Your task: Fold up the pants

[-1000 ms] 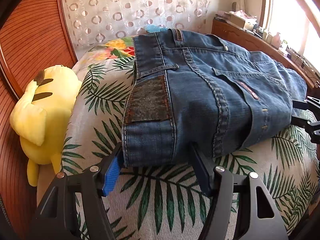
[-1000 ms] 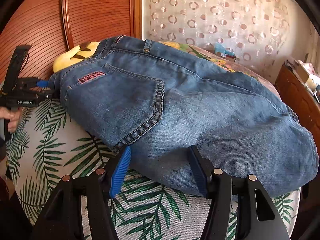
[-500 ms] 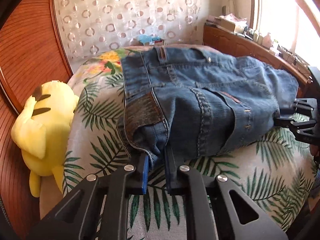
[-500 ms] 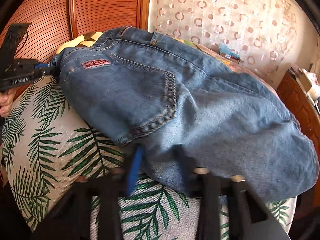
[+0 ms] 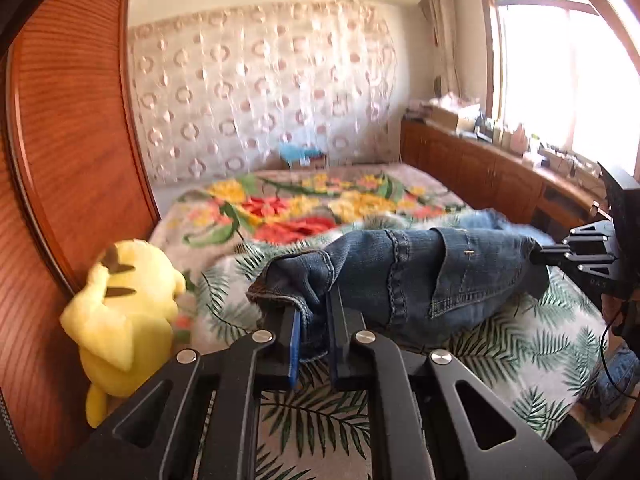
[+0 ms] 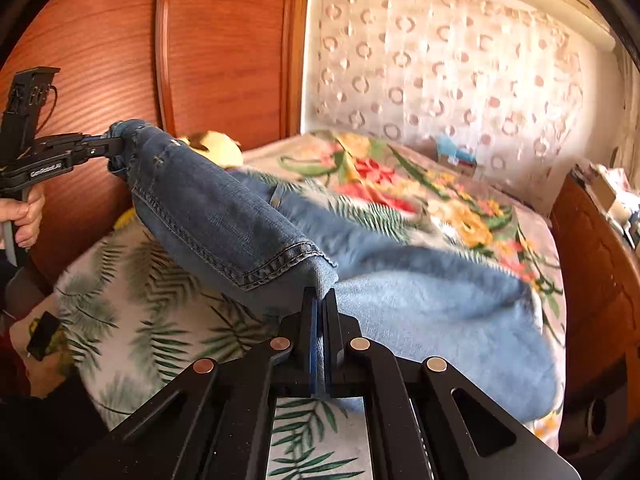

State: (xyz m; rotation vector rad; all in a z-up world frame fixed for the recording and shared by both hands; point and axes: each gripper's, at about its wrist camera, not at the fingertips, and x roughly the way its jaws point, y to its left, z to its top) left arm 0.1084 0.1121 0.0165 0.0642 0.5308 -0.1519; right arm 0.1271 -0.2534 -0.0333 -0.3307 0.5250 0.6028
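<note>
Open bedspread [image 5: 304, 208] stretches beyond the lifted jeans [image 5: 440, 276] toward the curtain [image 5: 260, 92], with only a small blue item [image 5: 298, 152] at the far edge. A yellow plush [image 5: 124, 304] and wood panel [image 5: 68, 168] hem the left side; a cluttered cabinet [image 5: 492, 168] bounds the right.
</note>
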